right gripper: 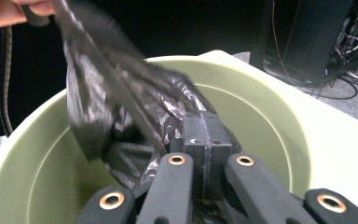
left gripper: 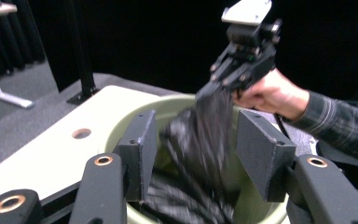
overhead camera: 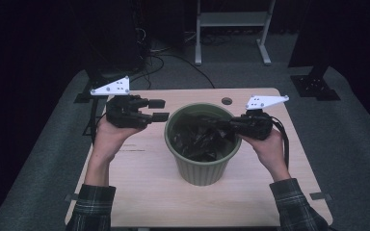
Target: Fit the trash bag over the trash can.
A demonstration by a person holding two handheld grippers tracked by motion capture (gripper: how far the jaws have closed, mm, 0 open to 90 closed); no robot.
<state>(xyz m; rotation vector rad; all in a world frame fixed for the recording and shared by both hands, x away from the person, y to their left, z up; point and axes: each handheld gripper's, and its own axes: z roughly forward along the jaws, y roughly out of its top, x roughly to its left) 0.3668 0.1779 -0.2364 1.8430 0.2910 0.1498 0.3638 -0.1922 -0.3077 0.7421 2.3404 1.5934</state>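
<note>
A green ribbed bin [overhead camera: 200, 168] stands mid-table with a crumpled black plastic bag [overhead camera: 200, 139] inside it. My right gripper [overhead camera: 224, 126] reaches over the bin's right rim, shut on a fold of the bag [right gripper: 98, 93]; its closed pads [right gripper: 204, 135] pinch the plastic above the bin's inner wall [right gripper: 261, 121]. My left gripper [overhead camera: 160, 109] hovers just left of the bin, open, with its tips pointing at the rim. In the left gripper view its pads [left gripper: 140, 149] stand apart without pressing anything, and a blurred strip of bag [left gripper: 205, 130] hangs beyond them from the right gripper [left gripper: 212, 91].
The bin sits on a pale wooden table [overhead camera: 139, 192] with a round cable hole [overhead camera: 227, 101] near the back edge. Grey carpet surrounds the table. Behind it stand a white metal frame [overhead camera: 231, 19] and dark equipment with cables [overhead camera: 149, 53].
</note>
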